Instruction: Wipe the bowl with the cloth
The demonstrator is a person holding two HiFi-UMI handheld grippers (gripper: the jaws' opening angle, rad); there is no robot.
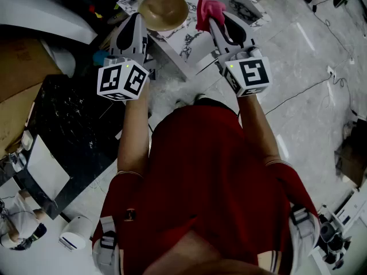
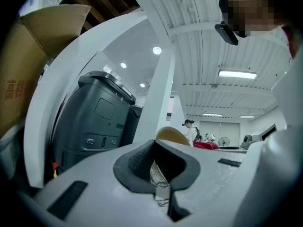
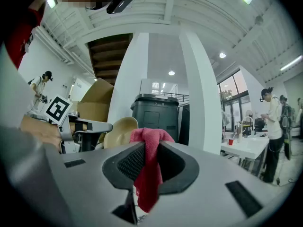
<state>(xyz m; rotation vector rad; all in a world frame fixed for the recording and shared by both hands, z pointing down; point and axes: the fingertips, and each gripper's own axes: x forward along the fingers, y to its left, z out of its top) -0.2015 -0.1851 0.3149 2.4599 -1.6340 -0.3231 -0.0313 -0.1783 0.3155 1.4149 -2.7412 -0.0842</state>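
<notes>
A tan bowl (image 1: pixel 164 9) is held tilted above the white marble table (image 1: pixel 186 42). My left gripper (image 1: pixel 139 18) is shut on the bowl's left rim. In the left gripper view the thin edge of the bowl (image 2: pixel 171 135) runs down between the pads of my left gripper (image 2: pixel 156 150). To the bowl's right, my right gripper (image 1: pixel 213 20) is shut on a pink cloth (image 1: pixel 206 10). In the right gripper view the cloth (image 3: pixel 147 174) hangs bunched out of my right gripper (image 3: pixel 150 149). There the bowl (image 3: pixel 119 131) and the left gripper (image 3: pixel 78 130) show to the left. Cloth and bowl are apart.
A dark bin (image 3: pixel 156 112) and a white pillar (image 3: pixel 201 93) stand beyond the table, with a cardboard box (image 3: pixel 94 100) on the left. A black stone counter (image 1: pixel 69 130) lies at my left. Cables (image 1: pixel 321 79) cross the floor on the right. People (image 3: pixel 272 126) stand far off.
</notes>
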